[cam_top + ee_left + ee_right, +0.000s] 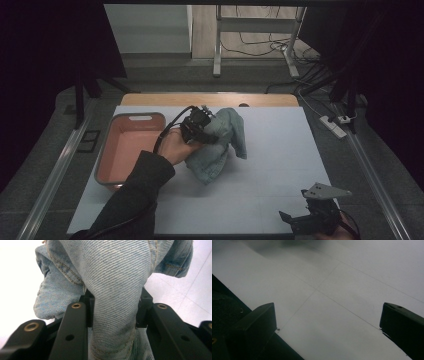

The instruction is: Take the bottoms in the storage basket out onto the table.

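Note:
A light-blue denim garment (pixel 220 142) hangs bunched over the middle of the white table (pixel 270 150), its lower end touching the surface. My left gripper (pixel 204 131) is shut on a thick fold of it, just right of the pink bin (pixel 129 150). In the left gripper view the denim (pixel 117 290) is squeezed between both black jaws. My right gripper (pixel 300 220) rests near the table's front right corner, held by a hand. In the right gripper view its jaws stand wide apart over bare white table (pixel 332 302), with nothing between them.
The pink bin stands at the table's left side, its inside bare. A wooden strip (pixel 210 99) runs along the far edge. Behind the table are a power strip (pixel 334 125), cables and metal frame legs (pixel 218 45) on the floor.

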The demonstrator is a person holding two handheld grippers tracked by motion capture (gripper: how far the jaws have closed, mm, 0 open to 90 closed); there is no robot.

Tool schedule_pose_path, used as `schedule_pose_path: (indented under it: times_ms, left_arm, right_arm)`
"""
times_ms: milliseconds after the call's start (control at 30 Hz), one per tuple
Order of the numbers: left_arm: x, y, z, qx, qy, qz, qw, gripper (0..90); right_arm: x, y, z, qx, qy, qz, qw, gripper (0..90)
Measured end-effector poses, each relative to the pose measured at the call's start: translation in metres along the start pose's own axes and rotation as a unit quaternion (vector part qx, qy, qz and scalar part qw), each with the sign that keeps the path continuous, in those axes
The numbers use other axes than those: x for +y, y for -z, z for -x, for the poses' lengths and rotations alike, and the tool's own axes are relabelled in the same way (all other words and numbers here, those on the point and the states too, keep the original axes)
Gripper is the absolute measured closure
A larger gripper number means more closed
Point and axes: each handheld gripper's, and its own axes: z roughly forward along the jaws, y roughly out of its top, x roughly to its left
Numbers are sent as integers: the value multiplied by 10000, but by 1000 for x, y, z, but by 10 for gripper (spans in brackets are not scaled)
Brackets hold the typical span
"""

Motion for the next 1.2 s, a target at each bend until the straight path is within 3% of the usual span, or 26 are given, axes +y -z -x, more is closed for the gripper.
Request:
schedule_pose_path:
  times_ms: [367,467,867,1000,1200]
  left_arm:
    - [-5,-30,-5,4,63,-126,9999,626]
    - [-7,-35,-5,-61,86,-53,9999,619]
    - [-6,-53,2,-234,-69,-68,9997,558]
    - [-9,-60,2,-222,-240,-31,9995,531]
    - [-12,-74,1,-173,-339,-152,9992,464]
  right_arm:
    - [0,0,0,-1,12,-6,10000,7]
    - [0,0,0,-1,14,-5,10000,7]
    - [0,0,0,3,23,-9,10000,7]
    - [0,0,0,3,27,-8,10000,7]
    - [0,0,0,3,27,-8,10000,7]
